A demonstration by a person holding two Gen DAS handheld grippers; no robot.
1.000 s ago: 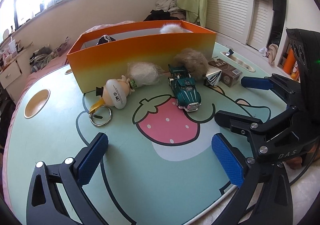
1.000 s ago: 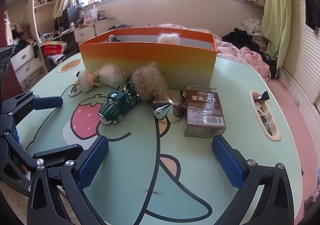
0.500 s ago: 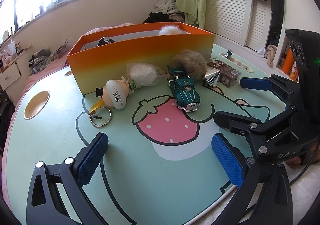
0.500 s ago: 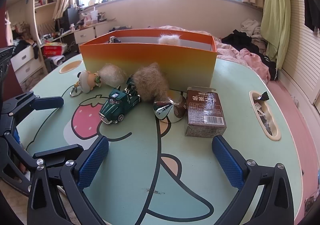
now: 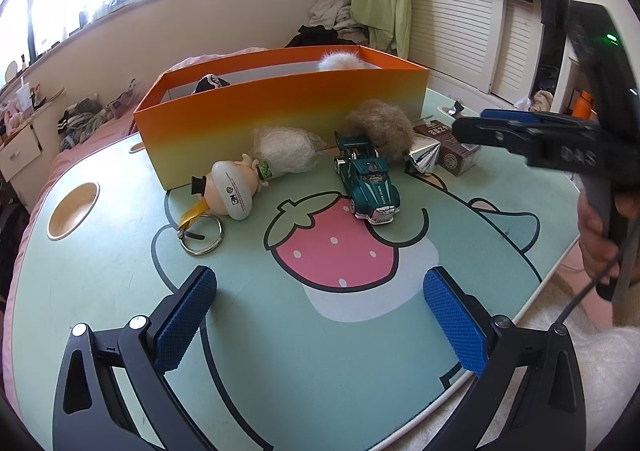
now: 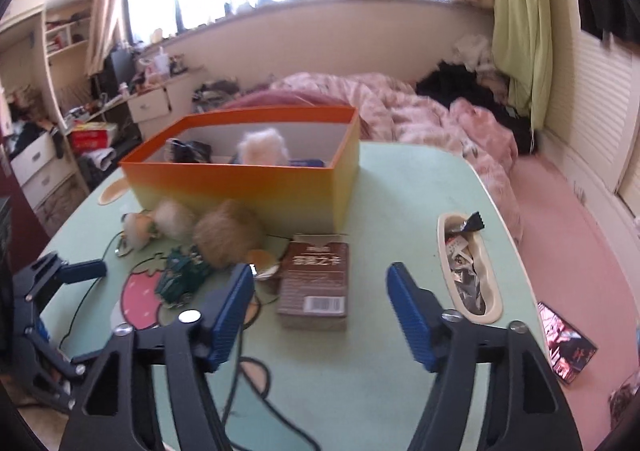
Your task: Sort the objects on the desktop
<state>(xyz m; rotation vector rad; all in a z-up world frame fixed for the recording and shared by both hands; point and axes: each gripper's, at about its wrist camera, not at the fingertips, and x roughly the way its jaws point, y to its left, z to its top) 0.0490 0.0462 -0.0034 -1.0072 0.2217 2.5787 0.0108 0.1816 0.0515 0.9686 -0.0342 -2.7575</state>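
An orange box (image 5: 280, 119) stands at the back of the table and shows in the right wrist view (image 6: 240, 187) with a white fluffy ball inside. In front lie a keychain doll (image 5: 232, 191), a white pompom (image 5: 286, 149), a green toy car (image 5: 370, 183), a brown pompom (image 5: 380, 125), a foil-wrapped piece (image 5: 424, 159) and a brown carton (image 6: 316, 283). My left gripper (image 5: 320, 315) is open and empty near the table's front. My right gripper (image 6: 320, 311) is open, raised above the carton; it shows at the right in the left wrist view (image 5: 520, 131).
The table (image 5: 280, 351) has a strawberry cartoon print, a round cup recess (image 5: 74, 205) at left and an oblong recess with wrappers (image 6: 468, 263) at right. A bed with pink bedding (image 6: 420, 119) lies beyond.
My right gripper has lifted and moved forward over the brown carton, and its jaws have narrowed somewhat. My left gripper has shifted only slightly. The objects have not moved.
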